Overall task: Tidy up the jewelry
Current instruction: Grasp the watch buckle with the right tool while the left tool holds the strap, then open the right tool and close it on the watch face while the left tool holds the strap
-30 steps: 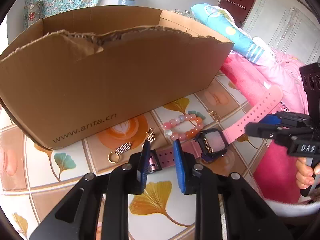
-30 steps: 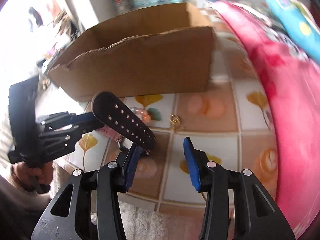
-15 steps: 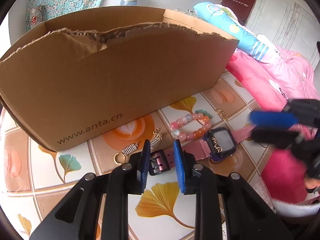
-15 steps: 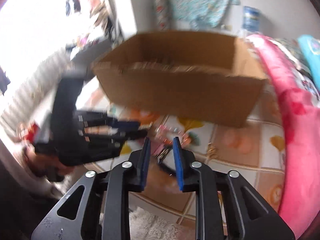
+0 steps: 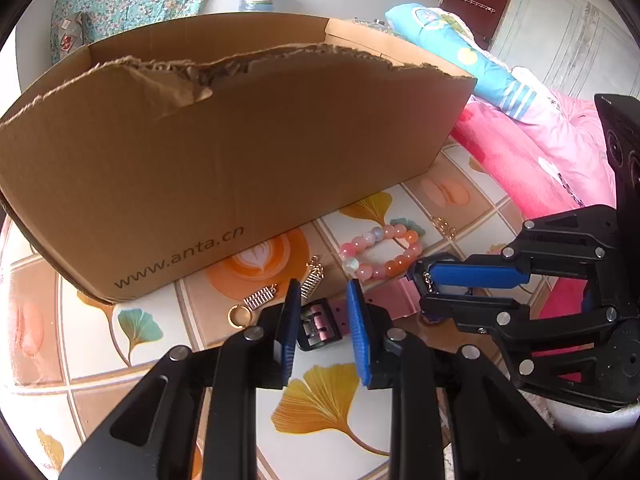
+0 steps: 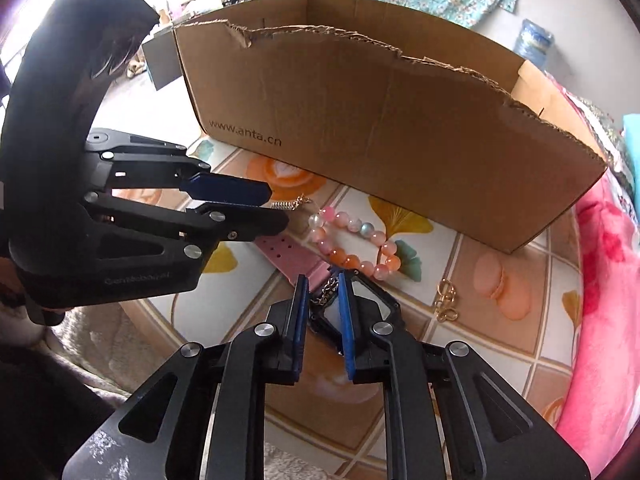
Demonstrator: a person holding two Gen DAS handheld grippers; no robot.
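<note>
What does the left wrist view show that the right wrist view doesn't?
Only the left wrist view: the watch's buckle clamped in the left gripper, and a gold ring beside it. Only the right wrist view: the watch face, with the watch case between the right gripper's jaws, which have just been closing. Both: the cardboard box, the bead bracelet and the pink strap.

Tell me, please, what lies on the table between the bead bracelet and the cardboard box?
Only bare patterned tabletop separates the bead bracelet from the cardboard box, seen in the right wrist view.
</note>
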